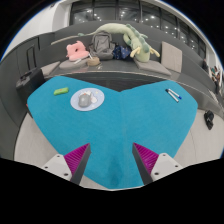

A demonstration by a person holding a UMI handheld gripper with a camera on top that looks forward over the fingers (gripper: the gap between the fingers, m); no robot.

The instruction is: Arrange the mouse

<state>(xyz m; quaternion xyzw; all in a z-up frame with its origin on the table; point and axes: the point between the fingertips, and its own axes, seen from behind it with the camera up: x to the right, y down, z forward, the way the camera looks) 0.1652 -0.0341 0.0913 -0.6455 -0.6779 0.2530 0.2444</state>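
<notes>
A grey computer mouse [87,98] lies on a teal mat [115,130] spread over the table, well beyond my fingers and to the left. My gripper [112,160] is open and empty, held above the near part of the mat. Its left finger [77,157] and right finger [147,158] stand wide apart with magenta pads. Nothing is between them but bare mat.
A small green object [61,91] lies on the mat's far left. A light blue pen-like object [173,95] lies at the far right. Beyond the mat, plush toys and clutter [110,45] sit on a dark surface. The table's pale edge [40,150] shows beside the mat.
</notes>
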